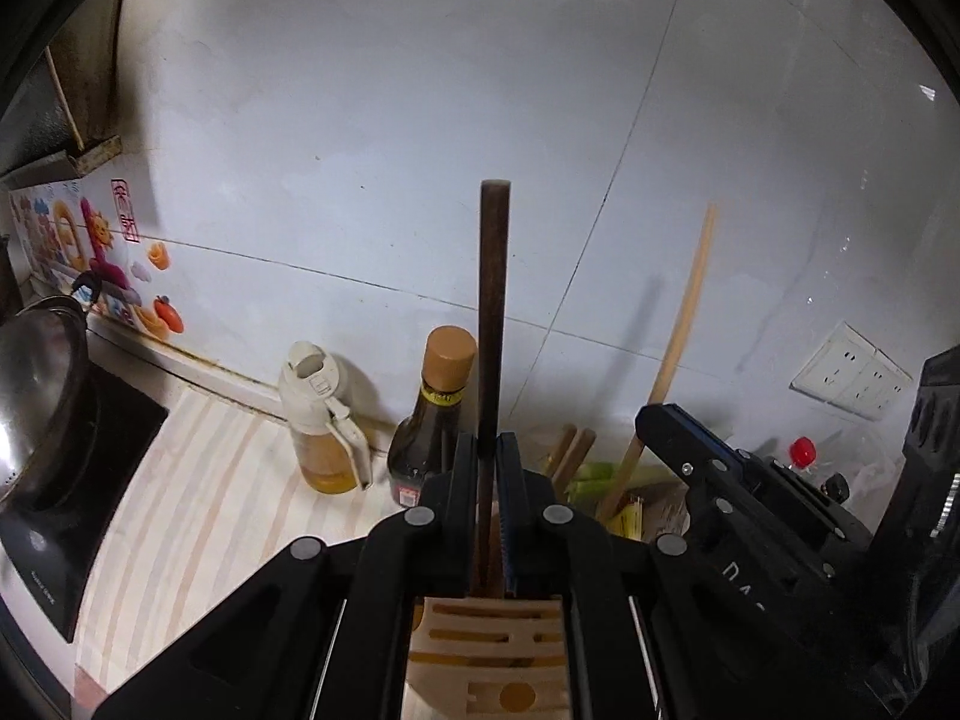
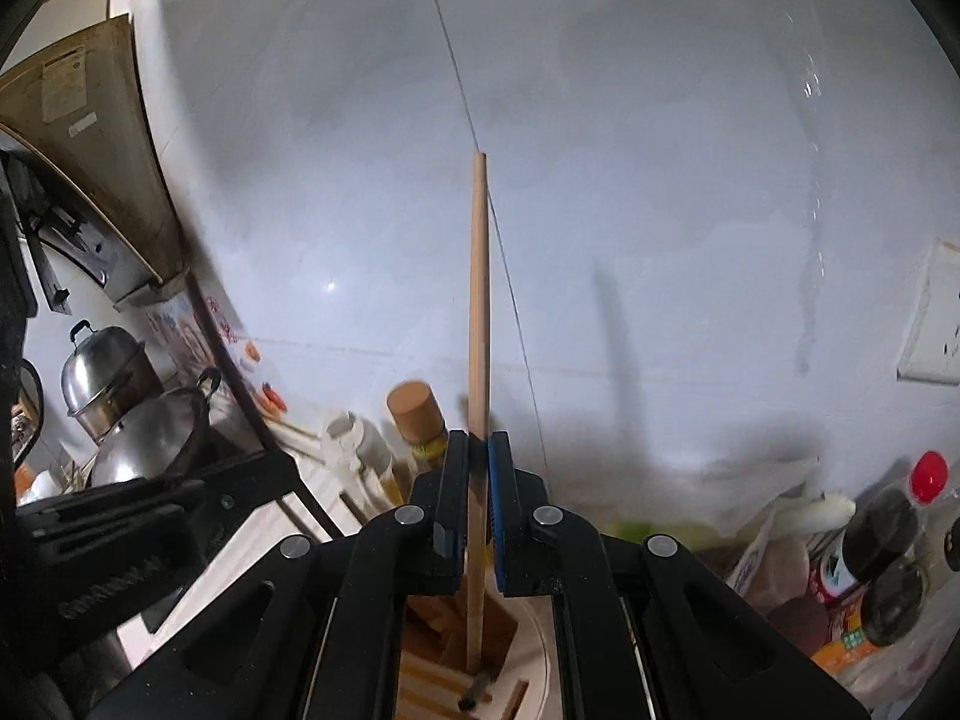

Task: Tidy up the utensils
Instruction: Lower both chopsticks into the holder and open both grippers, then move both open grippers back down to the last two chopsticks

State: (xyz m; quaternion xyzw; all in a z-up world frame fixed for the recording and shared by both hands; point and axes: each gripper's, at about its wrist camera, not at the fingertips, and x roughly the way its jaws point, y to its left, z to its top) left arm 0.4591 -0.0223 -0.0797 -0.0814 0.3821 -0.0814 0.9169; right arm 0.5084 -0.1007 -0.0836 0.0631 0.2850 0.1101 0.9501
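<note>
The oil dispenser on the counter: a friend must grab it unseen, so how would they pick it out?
Start at the white tiled wall behind the striped counter. At its foot, left of the dark glass sauce bottle with the tan cap, stands the clear oil dispenser. It alone has a white flip-spout top and yellow oil.

A home kitchen: white tiled wall (image 1: pixel 420 120) beyond the jaws, stove (image 1: pixel 78 480) and steel pots (image 2: pixel 108 384) to their left, sauce bottle (image 1: pixel 432 414) just ahead.

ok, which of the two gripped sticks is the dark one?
The dark brown wooden stick, clamped by the left gripper. The right gripper holds the pale, thinner wooden chopstick.
</note>
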